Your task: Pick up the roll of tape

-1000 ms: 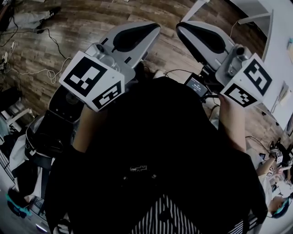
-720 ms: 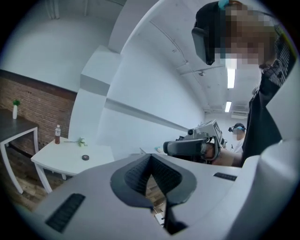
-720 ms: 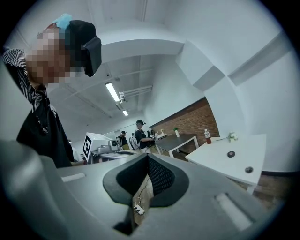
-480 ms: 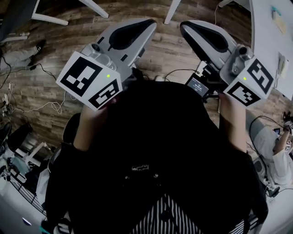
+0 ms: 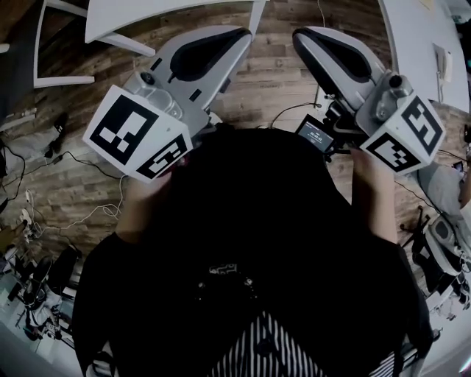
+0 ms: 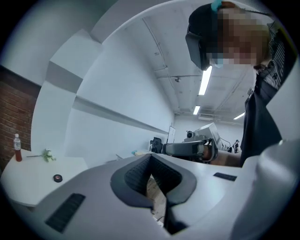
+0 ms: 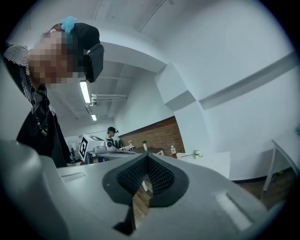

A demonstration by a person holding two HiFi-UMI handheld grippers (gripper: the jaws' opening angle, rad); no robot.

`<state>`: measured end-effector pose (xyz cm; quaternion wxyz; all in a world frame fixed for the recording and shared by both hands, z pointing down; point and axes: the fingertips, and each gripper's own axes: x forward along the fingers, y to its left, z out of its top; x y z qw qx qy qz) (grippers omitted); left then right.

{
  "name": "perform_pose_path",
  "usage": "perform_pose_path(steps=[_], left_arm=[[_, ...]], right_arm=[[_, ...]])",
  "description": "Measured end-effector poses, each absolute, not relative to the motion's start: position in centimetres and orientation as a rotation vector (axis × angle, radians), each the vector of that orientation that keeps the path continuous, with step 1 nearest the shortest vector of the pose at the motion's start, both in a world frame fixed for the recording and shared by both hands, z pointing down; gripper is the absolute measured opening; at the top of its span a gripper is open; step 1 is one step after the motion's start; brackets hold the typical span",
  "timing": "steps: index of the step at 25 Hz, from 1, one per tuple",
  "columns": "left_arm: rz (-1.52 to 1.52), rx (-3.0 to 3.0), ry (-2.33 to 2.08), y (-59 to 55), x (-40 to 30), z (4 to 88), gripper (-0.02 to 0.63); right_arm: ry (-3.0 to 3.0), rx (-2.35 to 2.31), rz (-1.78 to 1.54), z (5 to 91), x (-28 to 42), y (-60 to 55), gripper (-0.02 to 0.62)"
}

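Note:
The roll of tape (image 6: 57,177) is small and black. It lies flat on a white round table (image 6: 33,180) at the far left of the left gripper view, well away from both grippers. No other view shows it. My left gripper (image 5: 246,35) and right gripper (image 5: 298,33) are held side by side in front of the person's chest, pointing about level over the wooden floor. The left gripper's (image 6: 150,156) pads meet at the tips with nothing between them. The right gripper (image 7: 147,156) is shut and empty too.
A red-capped bottle (image 6: 17,147) and a small flower (image 6: 48,155) stand on the same table as the tape. In the head view, white tables (image 5: 147,11) sit at the top, with cables (image 5: 44,158) on the floor at left. Another person (image 7: 112,133) stands far off.
The head view has swung across the floor, and white tables now show along the top. Both grippers stay side by side and shut, and sit slightly higher in the picture.

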<state>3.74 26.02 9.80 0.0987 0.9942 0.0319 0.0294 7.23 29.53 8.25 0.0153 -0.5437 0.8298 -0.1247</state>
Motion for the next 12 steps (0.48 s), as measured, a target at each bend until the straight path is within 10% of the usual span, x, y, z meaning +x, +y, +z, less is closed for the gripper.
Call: perform_pose_path(steps=[12], left_arm=[[0.063,2.894,-0.045,17.1,-3.0,12.7,0.006]], right_arm=[[2.722,-1.609,-0.371,9.9,-0.4,19.6,0.003]])
